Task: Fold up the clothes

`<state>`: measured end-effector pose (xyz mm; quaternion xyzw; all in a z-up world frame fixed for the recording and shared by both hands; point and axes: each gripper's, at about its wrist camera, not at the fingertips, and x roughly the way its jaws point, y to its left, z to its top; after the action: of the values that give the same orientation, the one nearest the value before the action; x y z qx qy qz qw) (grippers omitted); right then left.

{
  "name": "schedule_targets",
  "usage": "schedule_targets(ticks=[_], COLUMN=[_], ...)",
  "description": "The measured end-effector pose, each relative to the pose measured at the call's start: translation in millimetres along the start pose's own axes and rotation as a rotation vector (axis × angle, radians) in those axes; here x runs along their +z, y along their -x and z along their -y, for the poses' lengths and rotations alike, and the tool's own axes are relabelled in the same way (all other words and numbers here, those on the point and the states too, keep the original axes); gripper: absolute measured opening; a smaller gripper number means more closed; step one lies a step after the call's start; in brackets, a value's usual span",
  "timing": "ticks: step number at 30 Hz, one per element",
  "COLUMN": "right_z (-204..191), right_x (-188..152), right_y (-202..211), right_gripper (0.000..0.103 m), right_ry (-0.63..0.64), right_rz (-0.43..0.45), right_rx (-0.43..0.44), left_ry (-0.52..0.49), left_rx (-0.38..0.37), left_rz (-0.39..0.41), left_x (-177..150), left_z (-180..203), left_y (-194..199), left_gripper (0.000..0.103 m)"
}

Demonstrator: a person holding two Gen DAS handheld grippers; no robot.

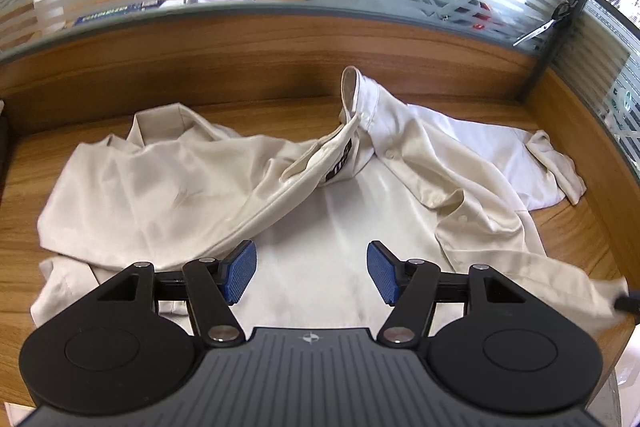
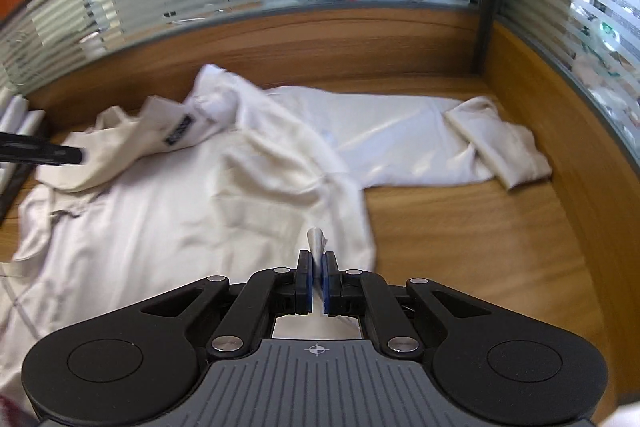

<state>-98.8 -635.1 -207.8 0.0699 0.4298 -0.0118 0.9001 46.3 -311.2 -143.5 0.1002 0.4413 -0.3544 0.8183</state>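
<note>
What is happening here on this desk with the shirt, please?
A person is folding a cream shirt that lies spread and rumpled on a wooden desk, using a handheld gripper in each hand. The right gripper is shut on a pinch of the shirt's edge, so that part is held. The left gripper hovers open over the middle of the shirt and grips nothing. No neat fold is made yet.

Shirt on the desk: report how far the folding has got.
Done: nothing folded; the cream shirt lies open and rumpled on the wooden desk. In hand: the right gripper pinches its edge; the left gripper hovers open. Left: every fold.
</note>
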Motion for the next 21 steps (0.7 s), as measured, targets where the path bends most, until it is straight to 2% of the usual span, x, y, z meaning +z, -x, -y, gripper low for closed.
schedule_targets(ticks=[4,8,11,17,21], right_z=[-33,-57,-69,-76,-71], right_x=[-23,-43,-55,-62,-63], right_y=[32,52,57,73,83], right_gripper=[0.007,0.007,0.007,0.007,0.007], right_ry=[-0.042,-0.08,-0.108,-0.181,-0.208], right_rz=[0.019,0.037,0.054,0.132,0.15], right_rx=[0.03,0.018,-0.019,-0.108,-0.145], left_ry=[0.048,0.094,0.12,0.141,0.143], left_rx=[-0.076,-0.217,-0.31,-0.378,-0.378], left_rz=[-0.02,-0.062,-0.13,-0.19,-0.2], left_x=[-4,-1,1,-1,2], left_z=[-8,-8,3,35,55], left_y=[-8,-29,-55,-102,-127], left_gripper=[0.067,0.067,0.067,0.067,0.065])
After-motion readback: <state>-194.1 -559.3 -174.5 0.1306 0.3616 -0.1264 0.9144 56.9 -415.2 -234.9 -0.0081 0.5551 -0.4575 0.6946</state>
